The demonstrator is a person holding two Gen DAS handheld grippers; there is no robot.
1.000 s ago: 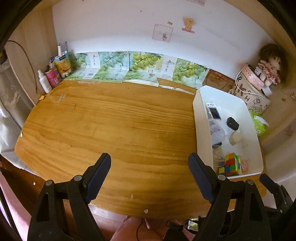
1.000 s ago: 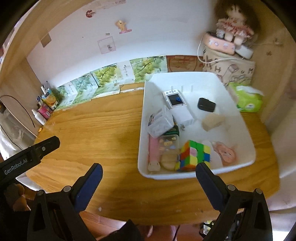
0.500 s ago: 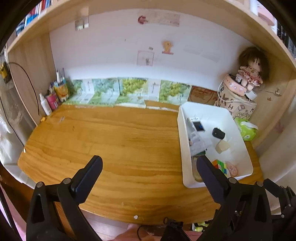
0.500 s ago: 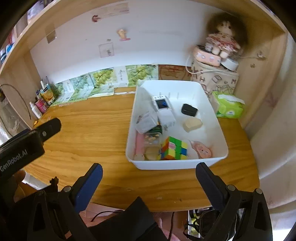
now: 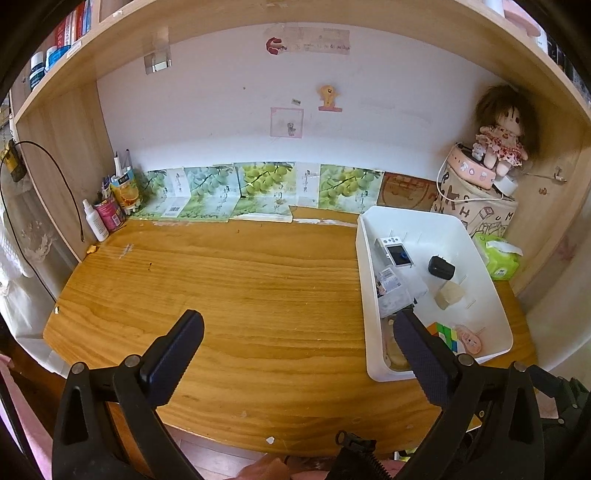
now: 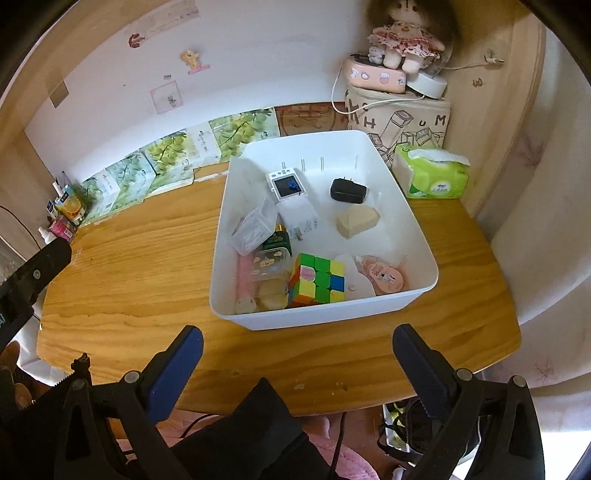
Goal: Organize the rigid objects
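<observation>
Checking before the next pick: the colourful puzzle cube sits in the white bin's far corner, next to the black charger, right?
Not quite. The puzzle cube lies against the white bin's near wall; the black charger is toward the far end. The right wrist view shows it.

Bright daylight, both pics sharp. Edges bend round w/ dark corners. Soft shine on the yellow-brown wooden desk top (image 5: 258, 280).

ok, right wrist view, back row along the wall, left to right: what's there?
orange-print carton → grape-print boxes → brown cardboard panel → lettered bag with the doll on top → green tissue pack.
</observation>
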